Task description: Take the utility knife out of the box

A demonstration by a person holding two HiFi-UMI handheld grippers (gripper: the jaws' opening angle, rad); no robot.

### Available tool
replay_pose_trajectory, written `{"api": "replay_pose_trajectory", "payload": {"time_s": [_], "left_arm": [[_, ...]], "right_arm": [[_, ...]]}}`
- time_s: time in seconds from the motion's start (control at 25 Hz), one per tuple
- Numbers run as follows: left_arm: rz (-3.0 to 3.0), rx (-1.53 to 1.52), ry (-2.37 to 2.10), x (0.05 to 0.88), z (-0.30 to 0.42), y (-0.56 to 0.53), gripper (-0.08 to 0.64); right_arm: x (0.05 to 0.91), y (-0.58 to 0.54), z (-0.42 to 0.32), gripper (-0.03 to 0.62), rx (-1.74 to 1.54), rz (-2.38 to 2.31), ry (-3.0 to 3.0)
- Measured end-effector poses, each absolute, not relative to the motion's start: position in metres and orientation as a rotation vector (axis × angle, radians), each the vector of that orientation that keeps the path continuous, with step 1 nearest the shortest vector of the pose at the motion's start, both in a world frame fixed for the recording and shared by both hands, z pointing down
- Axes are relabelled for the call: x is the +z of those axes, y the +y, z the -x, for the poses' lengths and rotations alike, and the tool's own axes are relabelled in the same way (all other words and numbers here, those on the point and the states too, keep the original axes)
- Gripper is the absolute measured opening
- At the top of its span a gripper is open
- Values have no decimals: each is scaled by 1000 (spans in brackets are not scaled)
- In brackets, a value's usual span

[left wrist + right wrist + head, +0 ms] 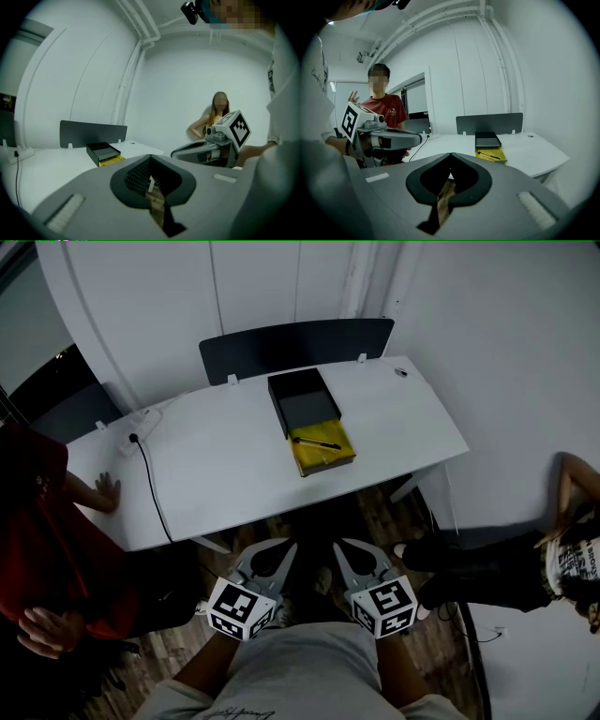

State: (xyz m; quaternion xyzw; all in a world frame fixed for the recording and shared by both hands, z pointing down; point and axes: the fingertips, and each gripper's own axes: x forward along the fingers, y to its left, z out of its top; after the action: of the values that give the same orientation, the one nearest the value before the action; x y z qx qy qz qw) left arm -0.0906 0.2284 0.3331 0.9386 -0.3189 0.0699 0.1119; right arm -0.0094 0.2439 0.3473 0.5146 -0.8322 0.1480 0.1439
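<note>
Desk (216,465) ahead — left tool (281,549), right tool (343,547) closed.

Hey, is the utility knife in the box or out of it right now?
In the box. The utility knife lies inside its open yellow tray on the table.

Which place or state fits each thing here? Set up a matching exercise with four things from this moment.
Things:
1. utility knife
2. black box
3. power strip
4. right gripper

Places or states:
A. shut, held short of the table
B. at the table's left end
C. lying on the yellow tray
D. next to the yellow tray, on its far side

Pairs: 1-C, 2-D, 3-B, 4-A
</note>
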Motion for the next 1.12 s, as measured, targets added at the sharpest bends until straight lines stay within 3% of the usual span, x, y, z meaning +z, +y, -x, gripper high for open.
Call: {"api": "replay_pose_trajectory", "payload": {"time_s": [1.12], "left_arm": [[-2711,224,-999,350,58,116,0]], "right_arm": [[367,130,-24,14,424,-1411,-2401]]}}
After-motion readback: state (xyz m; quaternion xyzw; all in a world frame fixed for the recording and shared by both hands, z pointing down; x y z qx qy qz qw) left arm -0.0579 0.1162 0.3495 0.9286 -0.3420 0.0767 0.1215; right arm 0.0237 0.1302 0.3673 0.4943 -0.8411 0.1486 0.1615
